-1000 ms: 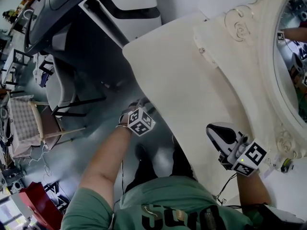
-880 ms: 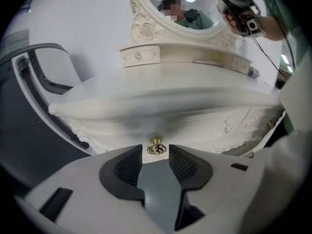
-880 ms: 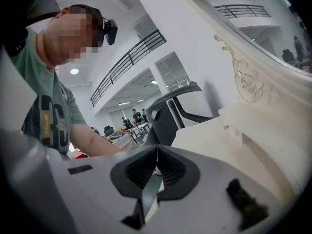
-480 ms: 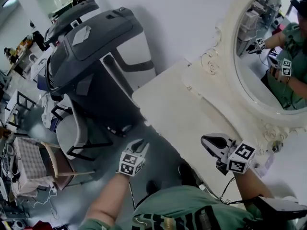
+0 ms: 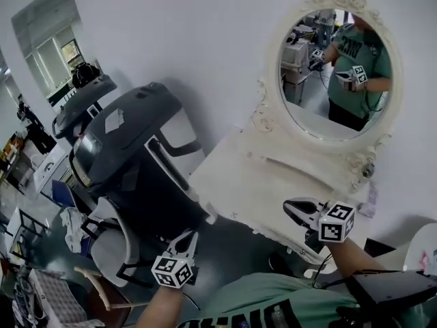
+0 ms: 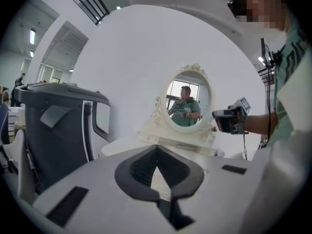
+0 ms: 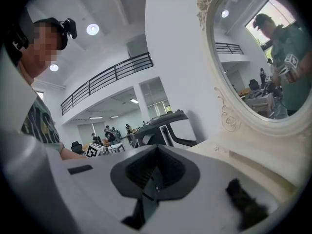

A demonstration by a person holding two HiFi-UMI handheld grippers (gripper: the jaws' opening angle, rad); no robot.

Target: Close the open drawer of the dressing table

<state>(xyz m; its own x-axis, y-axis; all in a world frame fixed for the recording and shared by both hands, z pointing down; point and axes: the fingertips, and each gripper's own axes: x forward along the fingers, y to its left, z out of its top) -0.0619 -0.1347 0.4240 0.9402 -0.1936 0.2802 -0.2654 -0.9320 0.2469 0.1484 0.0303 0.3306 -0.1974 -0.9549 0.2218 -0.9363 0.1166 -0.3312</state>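
- Against the far white wall [image 5: 205, 39], left of centre: a bulky dark grey machine [image 5: 130, 149], just beside the table's left end.
- Right of it stands the cream dressing table [image 5: 239, 183], its top bare. An oval mirror [image 5: 334, 74] in a carved frame rises at the far side and reflects the person.
- Drawer: no front stands out from the table's near edge in any view. The only one visible is a shallow drawer [image 6: 184, 146] in the tier under the mirror, and it sits flush. It is judged already shut, or an open one is hidden beneath the top.
- Handling, judged: light painted wood, stiff, sliding on runners. Press flat on the middle of the front so it runs in straight. The paint probably scuffs easily.
- Looks: long, low and cream, matching the table.
- Left gripper [image 5: 190, 239]: near side, below the table's left corner and clear of it. Its jaws have just been closing and now meet, with nothing between them.
- Right gripper [image 5: 292, 208]: over the table's near right edge. Its jaws are together and empty.
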